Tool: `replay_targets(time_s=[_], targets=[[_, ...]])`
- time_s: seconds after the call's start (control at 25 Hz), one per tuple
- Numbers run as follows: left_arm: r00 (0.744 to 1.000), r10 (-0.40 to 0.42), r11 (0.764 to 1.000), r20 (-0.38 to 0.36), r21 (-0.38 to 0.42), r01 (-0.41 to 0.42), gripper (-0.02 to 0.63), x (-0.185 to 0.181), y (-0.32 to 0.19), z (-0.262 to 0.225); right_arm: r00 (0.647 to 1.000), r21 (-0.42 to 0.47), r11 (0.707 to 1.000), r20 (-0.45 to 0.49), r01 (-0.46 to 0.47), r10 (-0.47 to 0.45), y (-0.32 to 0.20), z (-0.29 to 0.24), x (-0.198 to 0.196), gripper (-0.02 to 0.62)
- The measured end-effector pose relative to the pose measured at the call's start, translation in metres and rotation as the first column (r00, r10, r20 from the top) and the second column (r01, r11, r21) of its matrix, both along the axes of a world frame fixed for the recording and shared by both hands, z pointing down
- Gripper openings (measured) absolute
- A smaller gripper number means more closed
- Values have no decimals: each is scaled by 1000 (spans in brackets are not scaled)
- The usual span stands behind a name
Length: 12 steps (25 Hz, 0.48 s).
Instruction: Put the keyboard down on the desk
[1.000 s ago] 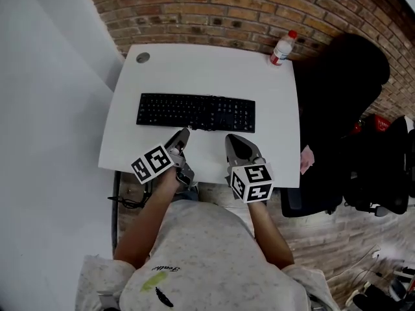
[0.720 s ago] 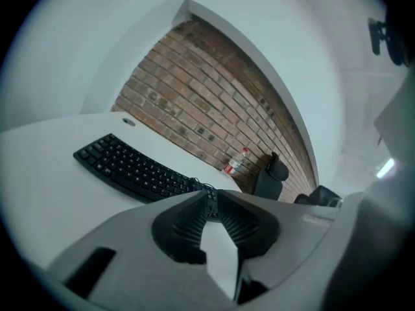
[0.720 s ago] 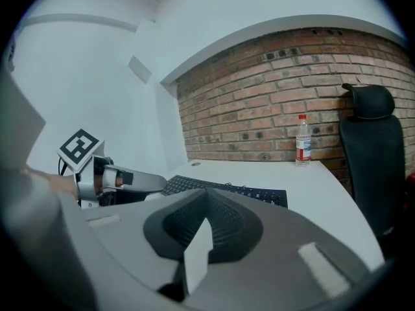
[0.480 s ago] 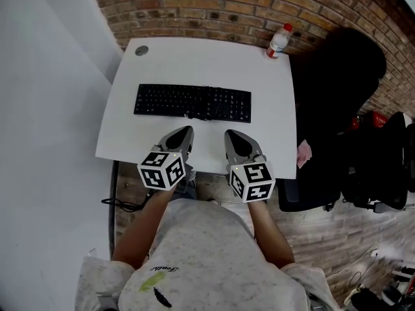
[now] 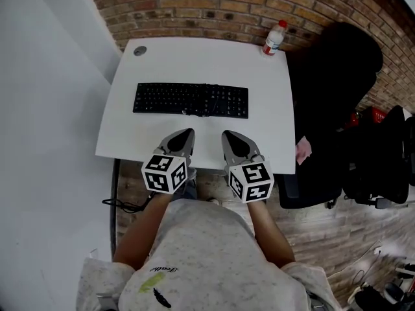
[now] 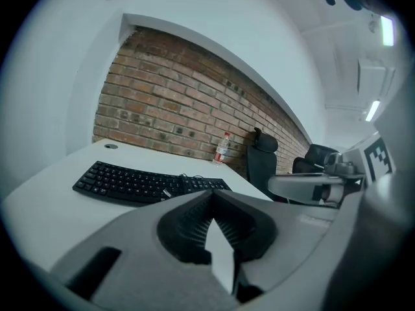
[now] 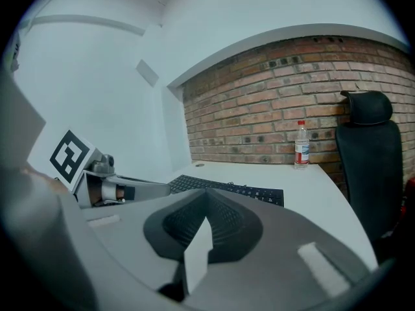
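The keyboard (image 5: 190, 100) lies flat on the white tabletop (image 5: 194, 57), in the upper middle of the head view. Its long side runs nearly level with the tabletop's far edge, and nothing touches it. Below it in the frame, well short of its near edge, sit the left tongs (image 5: 187, 133) and the right tongs (image 5: 226, 135), side by side over the tabletop's near edge. Each pair is pressed together with nothing between the tips, as both gripper views show.

The setting-down looks done. Doing it well now means keeping both tongs clear of the keys, not nudging the near edge, and leaving the keyboard square and fully supported away from the rims.

A bottle (image 5: 273, 39) stands at the upper right corner, far from the keyboard. A dark chair (image 5: 337, 89) is at the right, and a brick wall (image 5: 214, 8) runs across the top.
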<state>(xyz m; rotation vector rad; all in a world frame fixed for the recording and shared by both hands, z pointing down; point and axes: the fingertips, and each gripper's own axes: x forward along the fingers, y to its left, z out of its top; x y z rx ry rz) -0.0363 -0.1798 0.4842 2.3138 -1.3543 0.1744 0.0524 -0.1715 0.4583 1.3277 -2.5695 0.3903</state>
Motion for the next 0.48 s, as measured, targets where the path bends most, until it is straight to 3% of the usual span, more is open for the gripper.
replay_targets(time_s=[0.48], targets=[[1000,3,1000,-3,-18,-3,-6,3,2,4,1000,-1,1000,1,7,-7,3,-1,0,9]])
